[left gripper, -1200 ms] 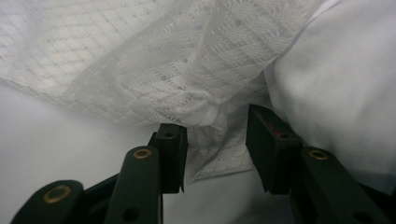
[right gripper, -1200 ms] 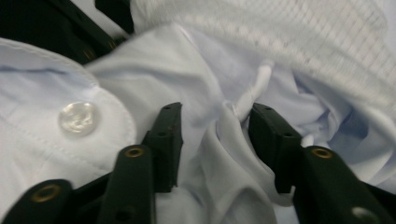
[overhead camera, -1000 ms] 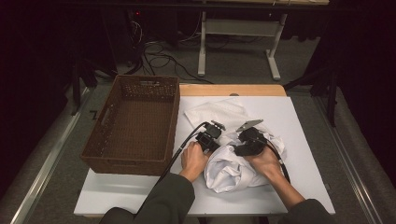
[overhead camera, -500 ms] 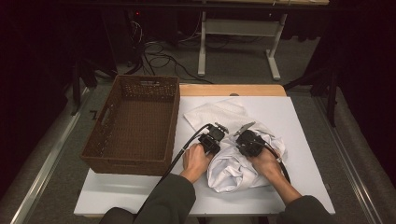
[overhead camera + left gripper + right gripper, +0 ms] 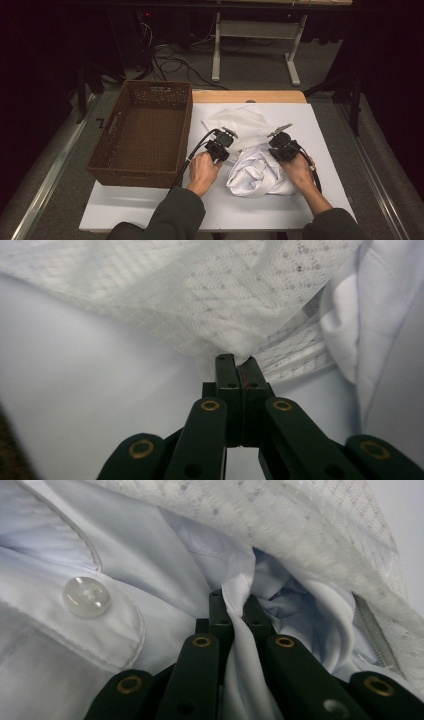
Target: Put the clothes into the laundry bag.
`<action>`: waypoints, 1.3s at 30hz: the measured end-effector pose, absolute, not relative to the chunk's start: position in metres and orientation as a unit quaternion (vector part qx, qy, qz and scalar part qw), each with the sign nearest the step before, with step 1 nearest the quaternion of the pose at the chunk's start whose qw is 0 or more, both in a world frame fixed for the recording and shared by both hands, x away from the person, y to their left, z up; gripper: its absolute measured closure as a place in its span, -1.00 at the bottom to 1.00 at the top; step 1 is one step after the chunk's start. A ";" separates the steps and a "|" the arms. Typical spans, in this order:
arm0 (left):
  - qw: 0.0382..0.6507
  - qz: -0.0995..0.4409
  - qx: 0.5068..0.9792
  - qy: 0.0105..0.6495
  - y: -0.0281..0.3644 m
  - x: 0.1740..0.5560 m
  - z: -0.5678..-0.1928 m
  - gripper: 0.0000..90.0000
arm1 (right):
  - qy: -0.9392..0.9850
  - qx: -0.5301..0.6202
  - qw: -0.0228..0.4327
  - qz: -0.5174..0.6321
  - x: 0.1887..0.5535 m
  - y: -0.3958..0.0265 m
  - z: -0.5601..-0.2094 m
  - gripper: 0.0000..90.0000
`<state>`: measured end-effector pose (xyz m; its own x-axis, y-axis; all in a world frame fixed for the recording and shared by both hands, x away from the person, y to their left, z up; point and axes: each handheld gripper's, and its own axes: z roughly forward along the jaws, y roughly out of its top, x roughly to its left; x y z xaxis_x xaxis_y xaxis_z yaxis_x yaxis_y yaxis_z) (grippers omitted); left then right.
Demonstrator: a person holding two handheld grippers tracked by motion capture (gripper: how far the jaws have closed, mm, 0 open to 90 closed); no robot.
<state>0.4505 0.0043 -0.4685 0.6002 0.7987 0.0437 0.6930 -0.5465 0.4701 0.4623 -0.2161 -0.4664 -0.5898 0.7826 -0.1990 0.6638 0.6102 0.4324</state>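
Both tools had their jaws closed on cloth. Seen from above, the left tool (image 5: 223, 145) sat in the person's left hand (image 5: 202, 169), forearm coming up from the near edge and angled slightly right, jaws pointing far. In the left gripper view its jaws had just finished closing and pinched the near edge of the white mesh bag (image 5: 200, 295), which lay flat on the white bench (image 5: 75, 390). The right tool (image 5: 283, 145) sat in the right hand (image 5: 299, 170), forearm angled slightly left. In the right gripper view its jaws had likewise just closed, clamping a fold of the white shirt (image 5: 125, 615), with a clear button (image 5: 86, 597) left of the jaws and mesh draped above.

The shirt lay bunched in a heap between the two hands, near the middle of the bench, with the mesh bag spread just beyond it, touching it. Bare bench surface lay open to the right of the right hand and along the near edge. The brown wicker basket (image 5: 141, 132) stood at the bench's left side, close to the left hand. Beyond the far edge ran a wooden strip (image 5: 250, 96).
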 end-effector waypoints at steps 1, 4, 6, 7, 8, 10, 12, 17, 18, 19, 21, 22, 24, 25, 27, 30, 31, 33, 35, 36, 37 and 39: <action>0.211 0.122 0.869 0.430 0.006 0.450 -0.467 1.00 | 0.879 0.410 0.189 0.156 0.461 -0.215 -0.465 0.91; 0.213 0.122 0.871 0.426 0.006 0.447 -0.464 1.00 | 0.874 0.410 0.171 0.195 0.455 -0.212 -0.458 0.64; 0.212 0.121 0.871 0.427 0.005 0.447 -0.465 1.00 | 0.871 0.403 0.182 0.215 0.449 -0.209 -0.449 0.51; 0.208 0.119 0.871 0.428 0.004 0.448 -0.466 1.00 | 0.869 0.400 0.185 0.226 0.445 -0.206 -0.444 0.48; 0.207 0.118 0.872 0.429 0.004 0.449 -0.468 1.00 | 0.870 0.391 0.192 0.231 0.442 -0.204 -0.439 0.47; 0.204 0.115 0.872 0.430 0.004 0.450 -0.470 0.99 | 0.871 0.377 0.206 0.239 0.436 -0.197 -0.431 0.45; 0.205 0.116 0.872 0.429 0.002 0.449 -0.471 0.96 | 0.871 0.366 0.212 0.248 0.433 -0.191 -0.426 0.49; 0.219 0.119 0.874 0.416 -0.002 0.439 -0.464 0.81 | 0.880 0.368 0.190 0.233 0.445 -0.180 -0.441 0.57; 0.225 0.118 0.874 0.413 -0.002 0.437 -0.461 0.76 | 0.883 0.370 0.183 0.223 0.448 -0.180 -0.448 0.58; 0.231 0.115 0.874 0.411 -0.001 0.435 -0.458 0.72 | 0.885 0.373 0.175 0.215 0.450 -0.179 -0.454 0.60; 0.237 0.104 0.875 0.410 -0.001 0.433 -0.457 0.64 | 0.890 0.373 0.160 0.205 0.449 -0.180 -0.464 0.61; 0.235 0.098 0.878 0.406 -0.002 0.432 -0.457 0.60 | 0.892 0.372 0.157 0.203 0.448 -0.180 -0.467 0.61; 0.233 0.092 0.881 0.401 -0.007 0.430 -0.461 0.57 | 0.894 0.371 0.151 0.200 0.447 -0.182 -0.470 0.61; 0.234 0.090 0.882 0.399 -0.010 0.429 -0.462 0.57 | 0.893 0.373 0.149 0.201 0.446 -0.183 -0.470 0.61; 0.236 0.092 0.881 0.400 -0.013 0.431 -0.466 0.57 | 0.894 0.375 0.146 0.198 0.445 -0.183 -0.470 0.61; 0.244 0.106 0.867 0.422 -0.012 0.442 -0.473 0.54 | 0.895 0.373 0.150 0.194 0.443 -0.182 -0.470 0.61; 0.243 0.113 0.861 0.431 -0.011 0.446 -0.476 0.51 | 0.895 0.370 0.154 0.196 0.443 -0.182 -0.470 0.59; 0.241 0.114 0.856 0.443 -0.011 0.453 -0.484 0.47 | 0.887 0.376 0.168 0.208 0.442 -0.179 -0.468 0.52; 0.233 0.109 0.859 0.442 -0.012 0.457 -0.491 0.41 | 0.880 0.376 0.178 0.231 0.442 -0.176 -0.464 0.41; 0.237 0.112 0.858 0.442 -0.012 0.458 -0.493 0.36 | 0.879 0.374 0.181 0.233 0.443 -0.175 -0.462 0.35; 0.238 0.113 0.857 0.444 -0.012 0.459 -0.493 0.33 | 0.877 0.377 0.184 0.232 0.444 -0.173 -0.463 0.31; 0.235 0.113 0.858 0.442 -0.013 0.459 -0.493 0.26 | 0.879 0.382 0.180 0.220 0.449 -0.173 -0.467 0.19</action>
<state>0.4593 -0.0129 -0.4932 0.5840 0.8116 -0.0141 0.7056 -0.4989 0.5033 0.4491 -0.1728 -0.4671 -0.6426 0.7515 -0.1491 0.5931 0.6111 0.5242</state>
